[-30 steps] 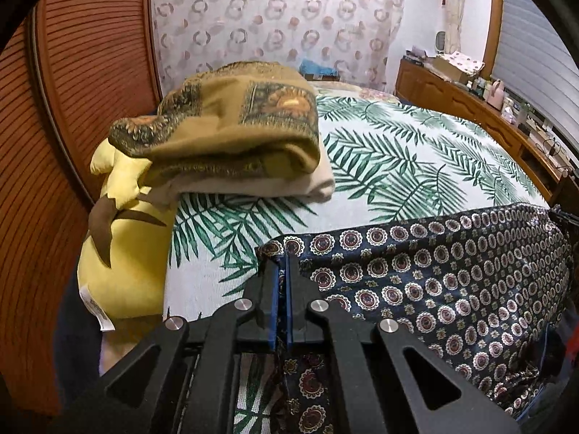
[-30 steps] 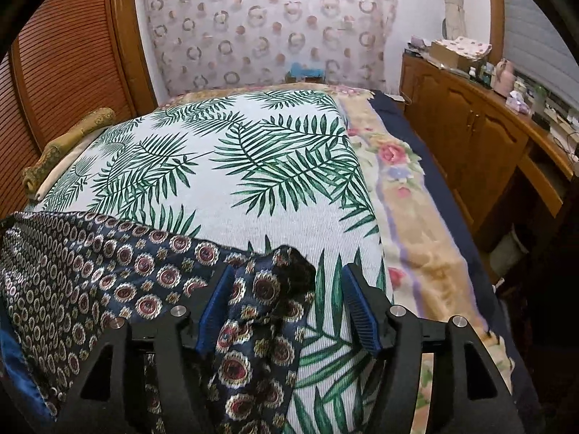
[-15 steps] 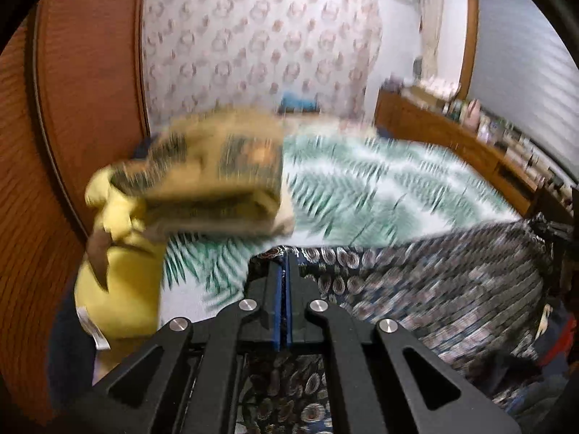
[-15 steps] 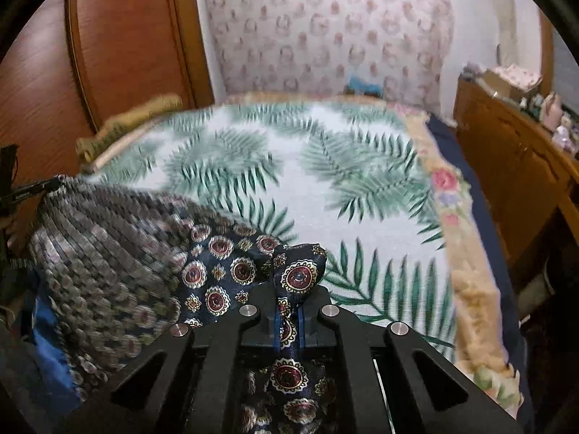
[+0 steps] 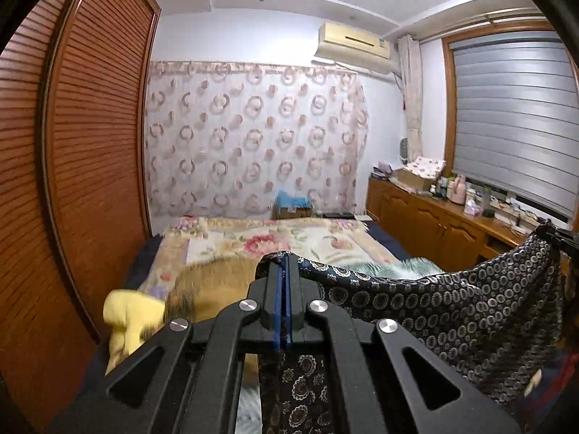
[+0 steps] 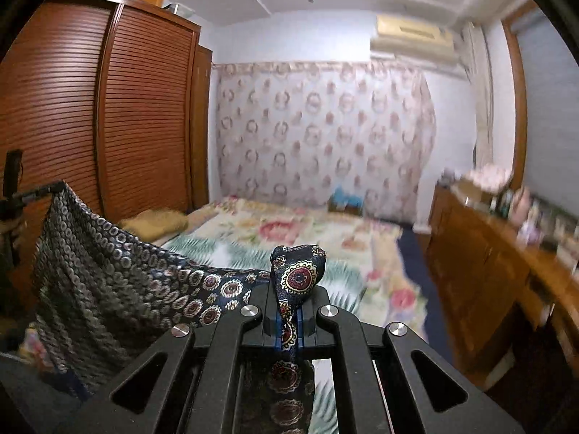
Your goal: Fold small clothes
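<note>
Navy silky cloth [image 5: 452, 311] with rows of small medallions hangs slack above the bed [image 5: 289, 238], stretched between both tongs. The left tongs [image 5: 281, 271] are clamped on one corner, the right tongs [image 6: 289, 311] on another, which bunches into a knob above them. Only the left view shows a blurred yellow garment [image 5: 126, 318] beside the bed; the right view shows the louvred wardrobe [image 6: 108, 108]. The cloth's lower edge is cut off.

Wardrobe [image 5: 72, 181] left; dresser [image 5: 434, 224] (cluttered) right
</note>
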Demonstrator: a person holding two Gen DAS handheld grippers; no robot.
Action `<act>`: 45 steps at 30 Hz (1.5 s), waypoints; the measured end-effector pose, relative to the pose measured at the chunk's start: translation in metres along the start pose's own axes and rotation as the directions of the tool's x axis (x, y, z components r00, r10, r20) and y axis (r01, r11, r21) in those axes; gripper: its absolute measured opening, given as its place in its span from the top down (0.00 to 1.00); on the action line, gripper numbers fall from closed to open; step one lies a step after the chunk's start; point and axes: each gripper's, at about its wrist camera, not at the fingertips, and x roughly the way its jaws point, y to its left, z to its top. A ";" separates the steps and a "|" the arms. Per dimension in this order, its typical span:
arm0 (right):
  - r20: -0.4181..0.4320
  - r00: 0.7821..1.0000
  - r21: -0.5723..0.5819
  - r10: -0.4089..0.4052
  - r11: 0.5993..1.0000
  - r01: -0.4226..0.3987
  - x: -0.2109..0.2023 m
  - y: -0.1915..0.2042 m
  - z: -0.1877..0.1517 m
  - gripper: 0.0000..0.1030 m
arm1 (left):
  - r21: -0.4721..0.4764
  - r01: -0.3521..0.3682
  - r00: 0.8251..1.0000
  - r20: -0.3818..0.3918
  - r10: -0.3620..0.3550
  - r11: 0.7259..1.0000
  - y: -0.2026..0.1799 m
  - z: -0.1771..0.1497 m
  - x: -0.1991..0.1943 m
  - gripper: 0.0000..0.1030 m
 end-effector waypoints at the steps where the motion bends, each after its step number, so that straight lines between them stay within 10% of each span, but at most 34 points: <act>1: 0.000 1.000 -0.021 -0.017 1.000 0.017 0.014 0.000 0.010 0.96 | 0.016 -0.022 1.000 0.001 0.022 1.000 0.001 0.014 0.017 0.98; 9: -0.184 0.966 -0.039 -0.182 0.983 0.178 0.196 -0.005 0.054 0.91 | 0.057 -0.104 0.981 -0.156 0.112 0.993 0.016 0.034 0.152 0.97; 12: -0.346 0.915 0.008 -0.207 0.975 0.223 0.263 -0.005 0.037 0.67 | 0.077 -0.099 0.962 -0.247 0.115 0.992 0.018 0.013 0.183 0.79; 16: -0.401 0.894 0.019 -0.203 0.973 0.229 0.291 0.006 0.005 0.63 | 0.061 -0.053 0.960 -0.274 0.067 0.997 0.018 -0.016 0.178 0.55; 23: -0.418 0.897 0.062 -0.143 0.981 0.185 0.259 0.000 -0.036 0.49 | 0.068 0.019 0.946 -0.323 0.004 0.997 0.001 -0.061 0.148 0.32; 45: -0.470 0.883 0.242 -0.012 0.960 0.142 0.107 -0.055 -0.112 0.49 | 0.047 0.067 0.898 -0.438 -0.040 0.997 -0.036 -0.160 0.110 0.31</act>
